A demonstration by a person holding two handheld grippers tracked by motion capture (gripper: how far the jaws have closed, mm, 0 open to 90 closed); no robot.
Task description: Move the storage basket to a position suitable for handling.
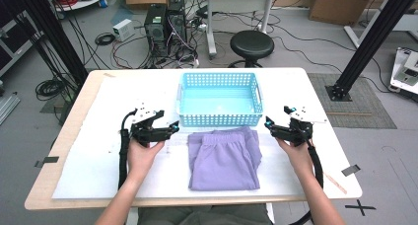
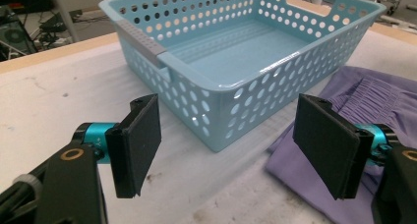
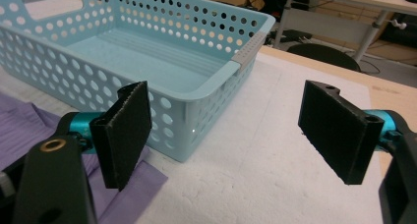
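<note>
Here we are at a pale wooden table (image 1: 64, 136) covered with a white sheet (image 1: 98, 170), and right in the middle sits a light blue perforated plastic basket (image 1: 219, 82) with nothing inside it. Just in front of the basket, touching its near wall, lies a folded lilac pair of shorts with a gathered waistband (image 1: 224, 158), flat on the sheet. The left gripper (image 1: 170, 129) hangs just off the basket's near left corner, held in the person's left hand (image 1: 143, 153), its jaws spread wide with nothing between them; in the left gripper view the basket corner and the edge of the lilac cloth sit beyond the gap. Over on the other side, the right gripper (image 1: 270, 124) hovers by the basket's near right corner in the right hand (image 1: 295, 148), jaws equally wide apart and gripping nothing. Beyond the table, a black round stool (image 1: 252, 43) stands on the grey floor.
</note>
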